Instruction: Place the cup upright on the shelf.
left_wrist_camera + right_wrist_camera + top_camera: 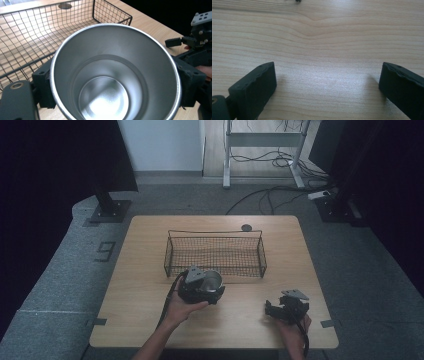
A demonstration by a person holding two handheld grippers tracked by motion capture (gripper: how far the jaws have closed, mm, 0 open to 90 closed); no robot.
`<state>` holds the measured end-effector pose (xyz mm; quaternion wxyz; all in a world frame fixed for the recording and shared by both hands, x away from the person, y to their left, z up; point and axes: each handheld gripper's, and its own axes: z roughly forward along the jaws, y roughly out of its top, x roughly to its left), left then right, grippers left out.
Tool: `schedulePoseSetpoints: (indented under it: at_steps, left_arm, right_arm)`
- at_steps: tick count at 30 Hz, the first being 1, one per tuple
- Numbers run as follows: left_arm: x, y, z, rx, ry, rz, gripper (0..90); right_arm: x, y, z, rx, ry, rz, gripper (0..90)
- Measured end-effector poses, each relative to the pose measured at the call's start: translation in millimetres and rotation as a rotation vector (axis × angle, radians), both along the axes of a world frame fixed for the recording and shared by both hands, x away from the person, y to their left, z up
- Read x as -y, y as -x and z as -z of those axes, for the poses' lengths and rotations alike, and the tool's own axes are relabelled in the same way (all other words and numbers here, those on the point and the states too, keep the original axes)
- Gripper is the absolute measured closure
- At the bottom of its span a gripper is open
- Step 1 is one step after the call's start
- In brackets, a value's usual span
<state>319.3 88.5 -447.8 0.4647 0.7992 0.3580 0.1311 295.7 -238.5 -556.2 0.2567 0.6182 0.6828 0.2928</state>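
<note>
A shiny metal cup (213, 280) is clamped between the jaws of my left gripper (212, 288), just in front of the wire basket (215, 232) near the table's middle. In the left gripper view I look straight down into the empty cup (115, 70). My left gripper (116, 85) presses a black jaw against each side of it, and the basket (37, 32) lies beyond at upper left. My right gripper (274, 310) rests low over the table's front right, open. In the right gripper view my right gripper (327, 85) has its jaws wide apart over bare wood (317, 37).
The black wire basket is empty and sits lengthwise across the wooden table (145, 265). A small dark disc (246, 227) lies behind it near the far edge. Dark stands and cables are on the floor beyond the table.
</note>
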Motion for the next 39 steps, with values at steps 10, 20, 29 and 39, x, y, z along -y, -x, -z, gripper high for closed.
schedulePoseSetpoints:
  at_steps: [10,20,29,39]
  left_arm:
    - [-0.4,-8.4,-11.5,0.004,0.015,0.003,14.3]
    - [-5.3,-16.0,-16.2,-0.005,0.03,-0.003,14.4]
    - [-5.1,-22.1,-20.6,0.0,0.021,-0.012,14.4]
    - [-8.0,-30.9,-21.9,-0.011,0.021,-0.02,14.4]
  right_arm:
    - [-0.1,0.0,0.0,0.0,0.0,0.001,1.2]
    - [0.1,-0.1,0.0,0.001,0.001,-0.001,1.2]
    - [0.0,-0.1,0.0,0.001,0.001,0.0,1.2]
    - [0.0,-0.1,0.1,0.001,0.0,0.001,1.2]
